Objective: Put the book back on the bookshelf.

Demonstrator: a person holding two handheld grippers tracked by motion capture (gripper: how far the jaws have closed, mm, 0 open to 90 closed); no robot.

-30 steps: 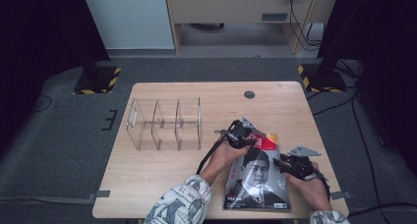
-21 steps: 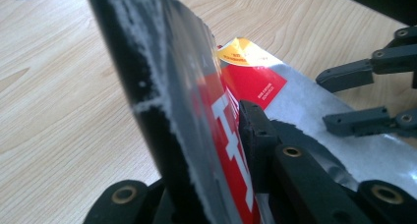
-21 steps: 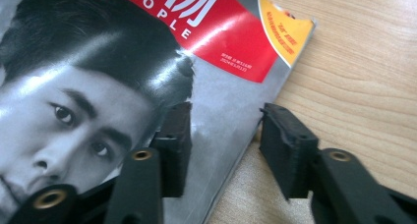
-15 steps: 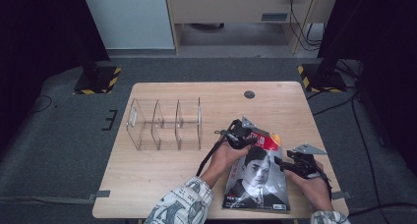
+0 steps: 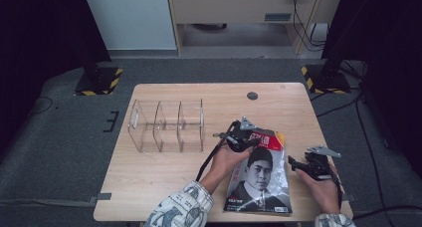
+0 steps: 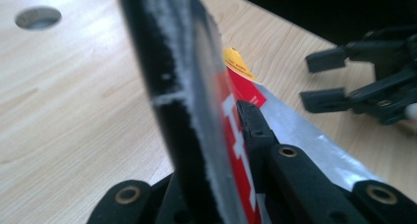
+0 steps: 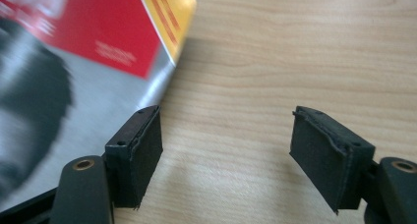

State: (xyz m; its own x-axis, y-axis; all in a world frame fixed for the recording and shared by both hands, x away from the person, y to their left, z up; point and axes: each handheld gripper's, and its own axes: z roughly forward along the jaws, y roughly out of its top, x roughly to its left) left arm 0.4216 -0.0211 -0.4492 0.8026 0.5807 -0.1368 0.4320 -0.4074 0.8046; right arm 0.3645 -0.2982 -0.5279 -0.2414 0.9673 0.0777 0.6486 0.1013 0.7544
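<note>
We see a thin magazine (image 5: pixel 259 177) with a grey cover, a black-and-white portrait and a red and yellow band at its top. It lies on the light wooden table (image 5: pixel 164 172), near the front edge and right of the middle.

The left gripper (image 5: pixel 247 137) is at the top edge of the magazine. In the left gripper view its two black jaws are squeezed tight on the magazine's (image 6: pixel 236 135) red top edge, and that corner is lifted a little off the wood.

The right gripper (image 5: pixel 293 163) sits just beside the right edge of the magazine. Its jaws have just been opening. In the right gripper view they stand wide apart with only bare table (image 7: pixel 275 62) between them. The left jaw is right at the magazine's (image 7: pixel 88 47) edge and is not pinching it.

A clear plastic rack with three slots (image 5: pixel 166 126) stands on the left half of the table, well apart from the magazine. A small round dark hole (image 5: pixel 252 95) is in the table near the back edge.
</note>
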